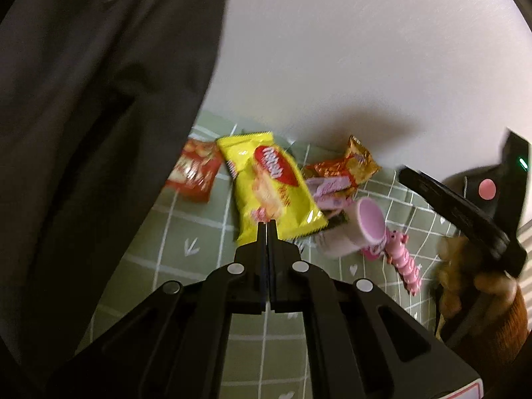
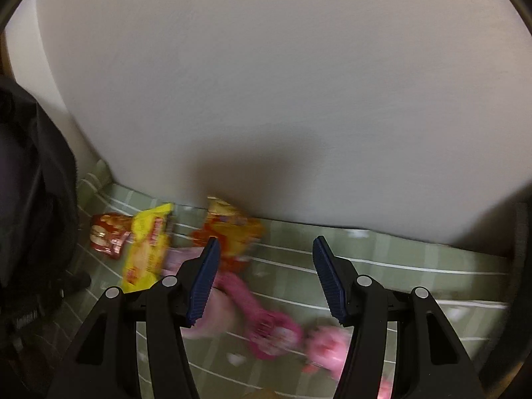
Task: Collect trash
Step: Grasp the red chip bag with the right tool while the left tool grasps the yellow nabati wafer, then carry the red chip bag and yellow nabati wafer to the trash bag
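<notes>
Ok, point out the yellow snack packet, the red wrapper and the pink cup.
yellow snack packet (image 1: 269, 189), left wrist view, on its printed front.
red wrapper (image 1: 194, 174), left wrist view, on its middle.
pink cup (image 1: 369, 221), left wrist view, on its open mouth.

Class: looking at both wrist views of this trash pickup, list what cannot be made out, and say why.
- Yellow wrapper: lettering blurred, left view.
- Red wrapper: partly hidden behind the dark bag, left view.
- Pink toy: smeared by motion, right view.
- Pink cup: contents unseen.

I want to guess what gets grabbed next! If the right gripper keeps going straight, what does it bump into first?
Probably the blurry pink toy lying on the green checked cloth between the open right gripper fingers, though depth is unclear.
</notes>
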A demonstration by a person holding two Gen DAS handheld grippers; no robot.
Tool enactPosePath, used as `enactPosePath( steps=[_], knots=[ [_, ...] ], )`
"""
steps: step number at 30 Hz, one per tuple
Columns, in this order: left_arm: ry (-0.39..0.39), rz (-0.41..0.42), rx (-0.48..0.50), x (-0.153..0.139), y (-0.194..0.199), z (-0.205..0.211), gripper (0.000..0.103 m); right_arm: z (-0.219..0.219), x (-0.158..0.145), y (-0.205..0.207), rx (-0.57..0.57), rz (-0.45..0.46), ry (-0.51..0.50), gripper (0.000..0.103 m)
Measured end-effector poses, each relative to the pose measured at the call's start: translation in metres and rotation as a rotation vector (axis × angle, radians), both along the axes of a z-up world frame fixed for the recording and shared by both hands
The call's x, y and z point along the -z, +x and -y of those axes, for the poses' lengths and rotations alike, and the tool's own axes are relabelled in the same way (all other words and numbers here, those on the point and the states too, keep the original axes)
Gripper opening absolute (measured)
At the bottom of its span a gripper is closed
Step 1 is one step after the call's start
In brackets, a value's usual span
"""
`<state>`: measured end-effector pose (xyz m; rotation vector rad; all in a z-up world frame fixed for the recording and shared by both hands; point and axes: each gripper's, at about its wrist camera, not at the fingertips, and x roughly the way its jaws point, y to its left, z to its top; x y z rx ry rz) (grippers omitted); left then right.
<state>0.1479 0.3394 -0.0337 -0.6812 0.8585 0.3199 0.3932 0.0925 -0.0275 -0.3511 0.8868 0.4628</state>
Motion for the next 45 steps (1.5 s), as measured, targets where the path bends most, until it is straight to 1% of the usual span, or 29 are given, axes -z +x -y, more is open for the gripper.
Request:
enactPosePath(
  steps=[2, 4, 5, 6, 7, 8, 9, 10, 12, 13, 18, 20, 22, 24, 28, 29, 31, 32, 33, 34, 35, 36, 40, 45],
  knots=[
    [-0.013, -0.005, 0.011, 0.004, -0.015, -0.002, 0.001, -0.011, 0.013, 0.007, 0.003, -0.031, 0.010, 0.054],
    [-0.007, -0.020, 0.009, 0.008, -0.026, 0.001, 0.001, -0.017, 0.024, 0.013, 0.024, -0.048, 0.012, 0.054],
    [-0.012, -0.024, 0.005, 0.010, -0.030, 0.000, 0.004, -0.019, 0.030, 0.017, 0.040, -0.055, 0.007, 0.054],
    [-0.024, -0.026, 0.004, 0.012, -0.035, -0.001, 0.014, -0.020, 0.035, 0.021, 0.049, -0.059, 0.007, 0.053],
    [-0.031, -0.028, 0.005, 0.013, -0.036, -0.002, 0.021, -0.020, 0.038, 0.023, 0.051, -0.066, 0.011, 0.049],
    [-0.037, -0.029, 0.011, 0.014, -0.039, -0.003, 0.031, -0.019, 0.043, 0.027, 0.047, -0.086, 0.026, 0.030],
    [-0.034, -0.028, 0.015, 0.013, -0.043, -0.005, 0.034, -0.018, 0.045, 0.030, 0.045, -0.105, 0.043, 0.020],
    [-0.029, -0.024, 0.021, 0.013, -0.042, -0.005, 0.034, -0.014, 0.044, 0.032, 0.050, -0.121, 0.080, 0.020],
    [-0.030, -0.009, 0.032, 0.013, -0.038, -0.004, 0.040, -0.006, 0.034, 0.028, 0.054, -0.104, 0.116, 0.016],
    [-0.036, 0.000, 0.041, 0.013, -0.034, -0.003, 0.041, -0.002, 0.026, 0.023, 0.052, -0.075, 0.118, 0.016],
    [-0.045, 0.012, 0.047, 0.022, 0.000, 0.001, 0.045, 0.023, -0.017, 0.000, 0.076, 0.052, 0.099, 0.015],
    [-0.025, 0.007, 0.025, 0.025, 0.015, 0.000, 0.048, 0.036, -0.033, -0.008, 0.093, 0.092, 0.083, 0.015],
    [0.003, -0.011, -0.012, 0.028, 0.028, -0.003, 0.048, 0.051, -0.046, -0.017, 0.116, 0.117, 0.071, 0.015],
    [0.019, -0.046, -0.040, 0.033, 0.041, -0.007, 0.048, 0.064, -0.051, -0.021, 0.136, 0.114, 0.065, 0.015],
    [0.011, -0.088, -0.029, 0.043, 0.059, -0.008, 0.048, 0.089, -0.053, -0.032, 0.172, 0.103, 0.072, 0.015],
    [0.017, -0.100, -0.025, 0.045, 0.061, -0.006, 0.048, 0.094, -0.054, -0.035, 0.180, 0.101, 0.076, 0.015],
    [0.055, -0.120, -0.016, 0.045, 0.065, 0.000, 0.048, 0.101, -0.053, -0.041, 0.191, 0.100, 0.084, 0.015],
    [0.072, -0.130, 0.005, 0.045, 0.067, 0.005, 0.036, 0.102, -0.051, -0.044, 0.197, 0.100, 0.087, 0.015],
    [0.059, -0.133, 0.030, 0.046, 0.069, 0.009, 0.031, 0.102, -0.049, -0.046, 0.201, 0.100, 0.090, 0.015],
    [0.051, -0.130, 0.039, 0.047, 0.070, 0.011, 0.029, 0.104, -0.049, -0.048, 0.204, 0.099, 0.095, 0.015],
    [0.057, -0.122, 0.046, 0.044, 0.069, 0.015, 0.020, 0.105, -0.048, -0.051, 0.205, 0.099, 0.099, 0.015],
    [0.072, -0.116, 0.057, 0.041, 0.069, 0.018, 0.016, 0.107, -0.048, -0.053, 0.202, 0.099, 0.103, 0.015],
    [0.149, -0.075, 0.092, 0.018, 0.060, 0.036, 0.012, 0.110, -0.049, -0.064, 0.193, 0.107, 0.123, 0.015],
    [0.182, 0.016, 0.112, -0.021, 0.037, 0.055, 0.011, 0.118, -0.058, -0.085, 0.163, 0.142, 0.136, 0.015]
  ],
)
